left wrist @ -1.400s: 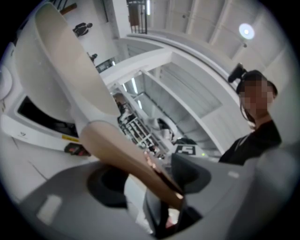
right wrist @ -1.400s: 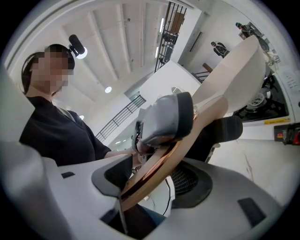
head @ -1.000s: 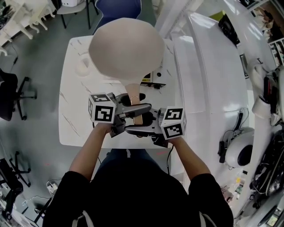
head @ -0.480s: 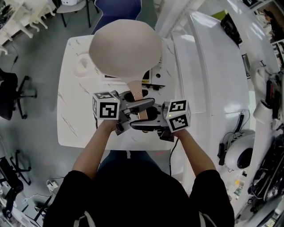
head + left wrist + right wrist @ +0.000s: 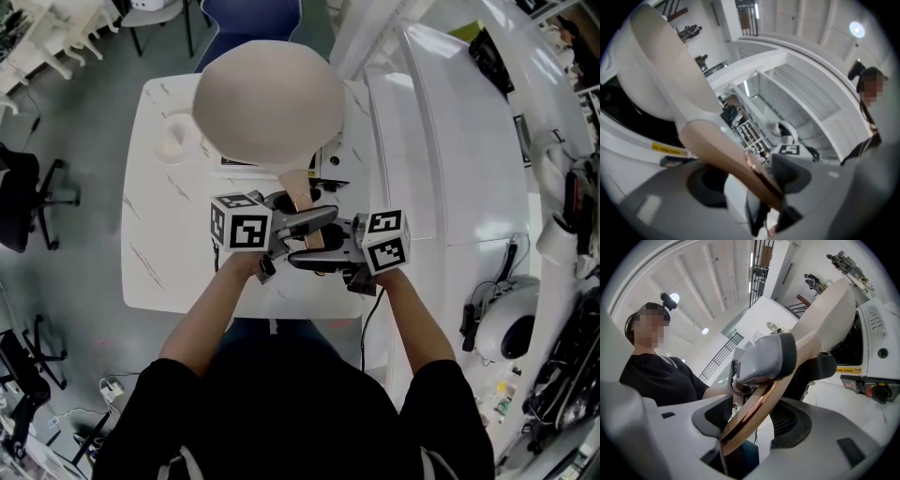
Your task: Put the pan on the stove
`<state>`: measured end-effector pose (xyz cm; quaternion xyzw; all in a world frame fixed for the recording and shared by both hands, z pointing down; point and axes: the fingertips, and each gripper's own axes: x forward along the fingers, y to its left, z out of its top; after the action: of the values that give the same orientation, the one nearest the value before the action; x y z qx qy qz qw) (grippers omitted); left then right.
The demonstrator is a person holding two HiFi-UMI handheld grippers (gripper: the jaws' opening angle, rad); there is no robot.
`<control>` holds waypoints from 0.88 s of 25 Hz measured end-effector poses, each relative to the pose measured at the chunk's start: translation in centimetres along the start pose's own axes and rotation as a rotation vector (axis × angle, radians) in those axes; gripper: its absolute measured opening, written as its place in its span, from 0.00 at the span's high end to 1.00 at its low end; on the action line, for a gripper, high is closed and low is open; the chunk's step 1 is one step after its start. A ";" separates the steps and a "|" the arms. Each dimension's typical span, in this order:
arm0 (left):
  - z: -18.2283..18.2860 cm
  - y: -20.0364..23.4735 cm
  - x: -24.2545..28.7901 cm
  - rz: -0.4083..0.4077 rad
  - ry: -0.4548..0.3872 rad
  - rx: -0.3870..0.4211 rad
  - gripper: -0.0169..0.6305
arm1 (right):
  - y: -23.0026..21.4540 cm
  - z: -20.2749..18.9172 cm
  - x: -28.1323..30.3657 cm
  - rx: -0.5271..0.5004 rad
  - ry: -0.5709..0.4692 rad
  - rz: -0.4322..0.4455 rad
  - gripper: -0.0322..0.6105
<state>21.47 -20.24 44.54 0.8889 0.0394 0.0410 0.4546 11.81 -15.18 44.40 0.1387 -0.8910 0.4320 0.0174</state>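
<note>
A beige pan (image 5: pixel 267 103) hangs in the air over the white table (image 5: pixel 159 244), tipped so its pale underside faces the head camera. Its wooden handle (image 5: pixel 298 192) points toward me. My left gripper (image 5: pixel 305 223) is shut on the handle from the left. My right gripper (image 5: pixel 314 261) is shut on it from the right, a little nearer to me. In the left gripper view the handle (image 5: pixel 731 159) runs between the jaws up to the pan bowl (image 5: pixel 670 70). In the right gripper view the handle (image 5: pixel 759 404) crosses the jaws. The white stove (image 5: pixel 876 357) lies beyond, mostly hidden under the pan.
A white round dish (image 5: pixel 176 141) sits at the table's far left. The stove's control edge with a yellow label (image 5: pixel 323 169) shows beside the handle. A large white curved machine (image 5: pixel 450 141) stands close on the right. A black chair (image 5: pixel 28 197) stands left, a blue chair (image 5: pixel 248 19) behind the table.
Both grippers have moved to the right and slightly away from me, still holding the handle. The pan has shifted a little with them.
</note>
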 end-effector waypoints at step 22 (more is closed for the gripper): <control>0.6 2.0 -5.1 0.122 -0.128 -0.107 0.44 | -1.8 1.1 -6.3 0.091 -0.338 -0.262 0.60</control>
<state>16.50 -22.46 45.57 0.8649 -0.0462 0.0137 0.4997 18.47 -15.63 44.09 0.3244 -0.8353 0.4363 -0.0822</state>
